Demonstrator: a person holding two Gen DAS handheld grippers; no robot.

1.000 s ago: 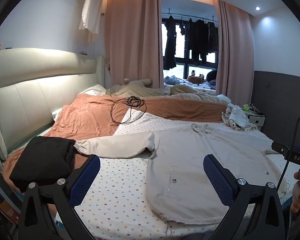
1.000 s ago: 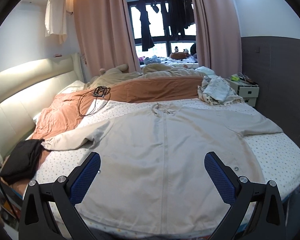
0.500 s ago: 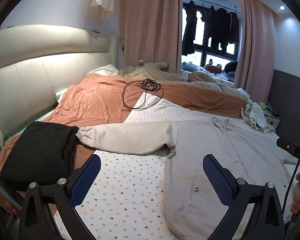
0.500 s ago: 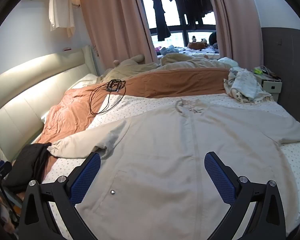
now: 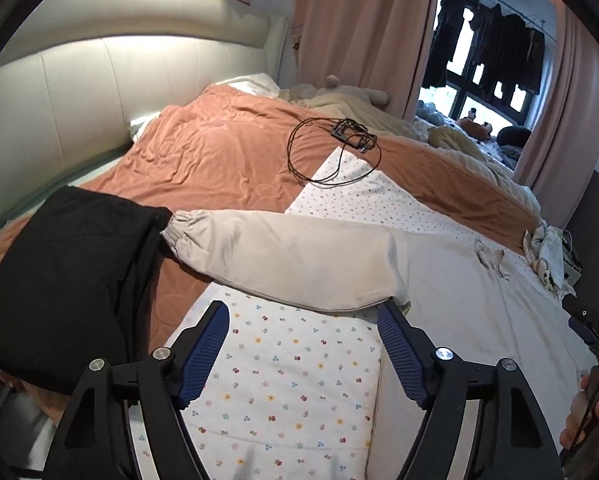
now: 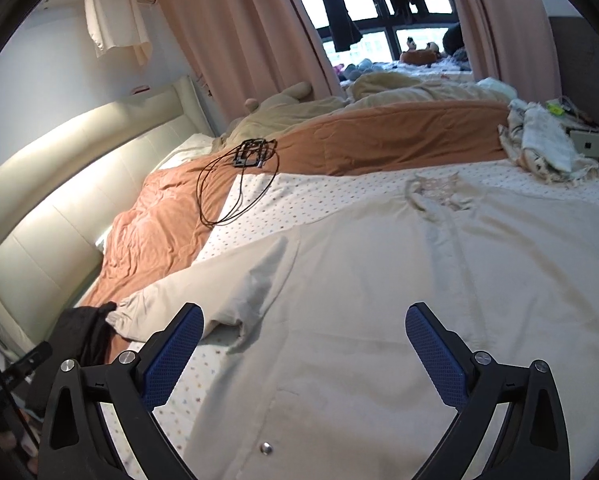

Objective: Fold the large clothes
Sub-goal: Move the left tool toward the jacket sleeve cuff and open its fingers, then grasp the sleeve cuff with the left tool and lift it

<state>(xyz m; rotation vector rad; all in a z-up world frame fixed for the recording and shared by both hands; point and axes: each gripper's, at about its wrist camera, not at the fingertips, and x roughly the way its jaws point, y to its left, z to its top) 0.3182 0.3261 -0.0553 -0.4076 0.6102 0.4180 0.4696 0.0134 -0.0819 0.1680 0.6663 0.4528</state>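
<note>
A large beige jacket (image 6: 379,300) lies spread flat, front up, on the dotted sheet. Its left sleeve (image 5: 283,256) stretches out to the left, the cuff touching a folded black garment (image 5: 55,284). My left gripper (image 5: 303,320) is open and empty, low over the sheet just below that sleeve, near the armpit. My right gripper (image 6: 303,324) is open and empty above the jacket's left front, near the armpit (image 6: 251,300). The jacket's collar (image 6: 435,188) lies at the far side.
An orange duvet (image 5: 219,160) covers the left and far part of the bed, with a black cable and small device (image 5: 351,132) on it. A padded headboard (image 5: 59,100) runs along the left. A crumpled light cloth (image 6: 543,140) lies at the far right by a nightstand.
Both grippers have moved left and lower toward the jacket's left sleeve and armpit. The left one has dropped close to the sheet. Both stay open.
</note>
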